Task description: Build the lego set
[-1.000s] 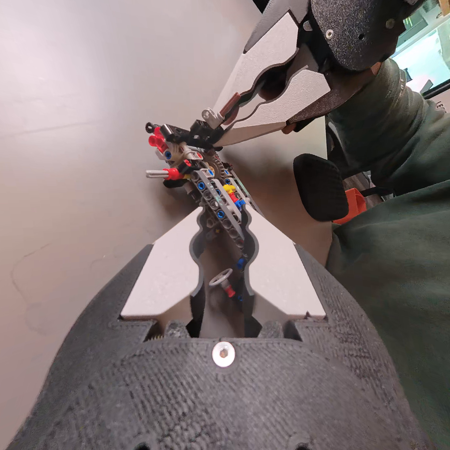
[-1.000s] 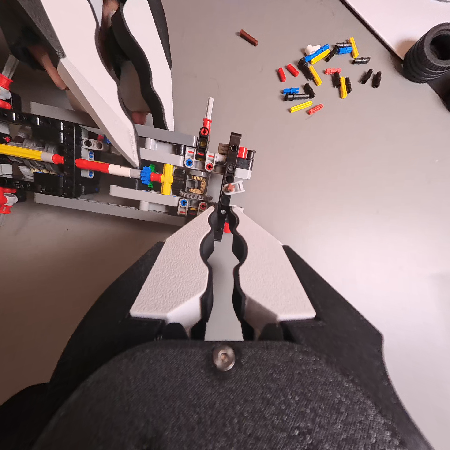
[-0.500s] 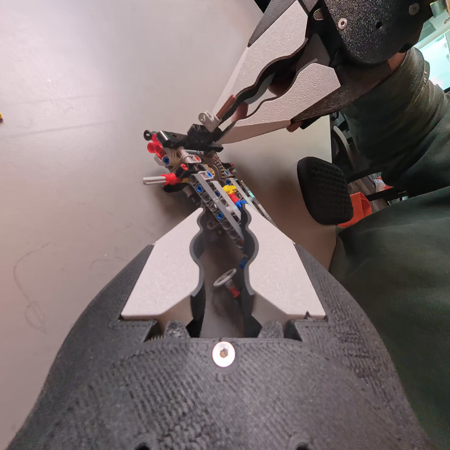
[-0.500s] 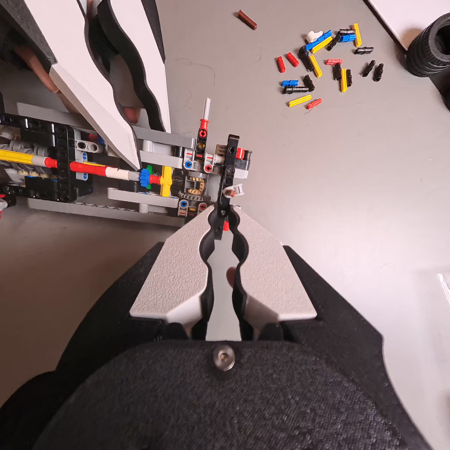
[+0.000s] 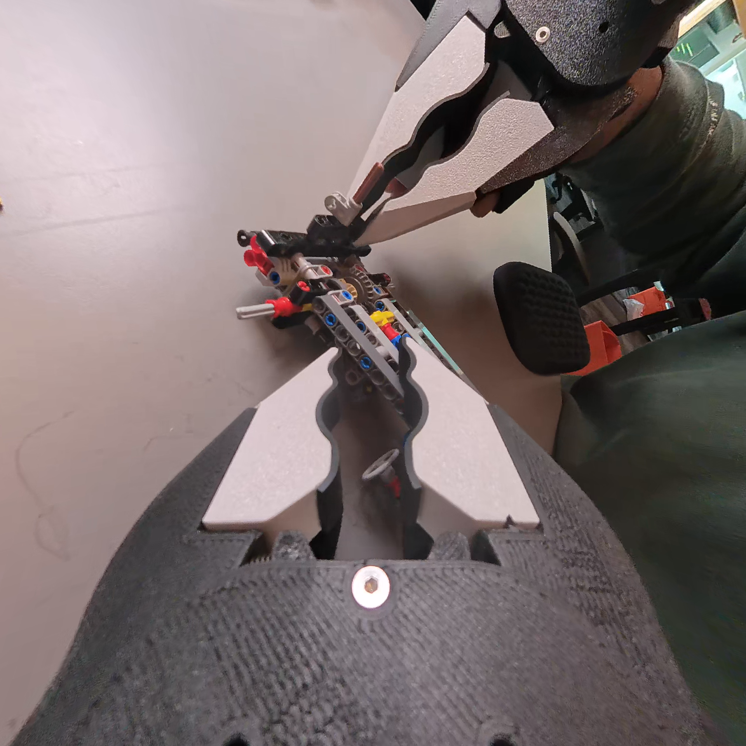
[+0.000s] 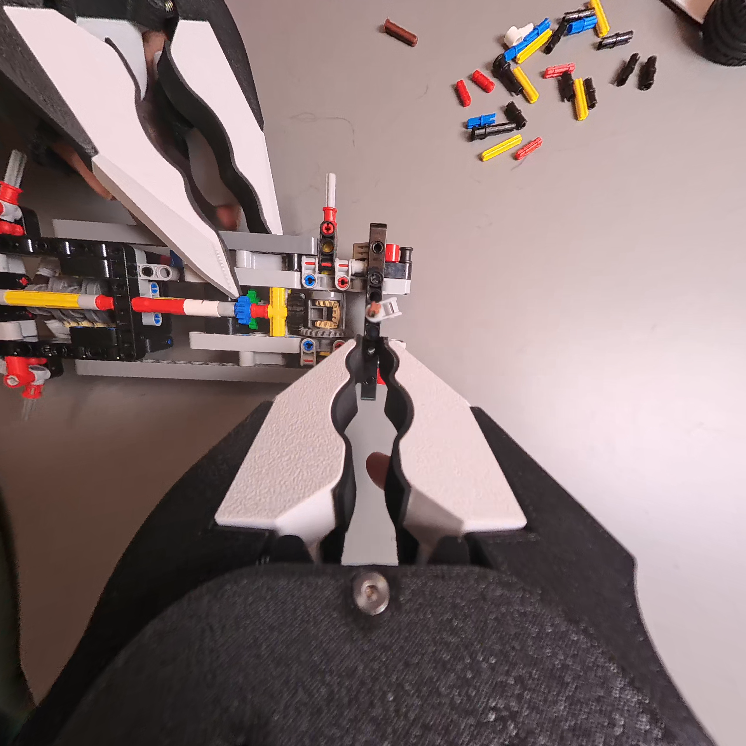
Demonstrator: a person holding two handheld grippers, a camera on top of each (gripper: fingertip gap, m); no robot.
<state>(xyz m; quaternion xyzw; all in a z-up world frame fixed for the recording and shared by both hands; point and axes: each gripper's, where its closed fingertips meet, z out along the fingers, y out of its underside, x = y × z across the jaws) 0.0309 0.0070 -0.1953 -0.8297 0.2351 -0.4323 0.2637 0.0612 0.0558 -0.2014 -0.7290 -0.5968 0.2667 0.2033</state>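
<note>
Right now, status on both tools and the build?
Right tool shut on black beam at chassis end. Left tool clamps chassis frame. Loose pins far off, nothing blocking.

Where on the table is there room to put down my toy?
Bare table lies right of the lego model, below the pile of small pins. More lies beyond the model's far side. It is crowded where both grippers meet the model.

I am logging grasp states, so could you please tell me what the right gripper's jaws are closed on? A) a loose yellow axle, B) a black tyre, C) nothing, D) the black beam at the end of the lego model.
D: in the right wrist view the right gripper pinches the black beam at the end of the lego model.
</note>
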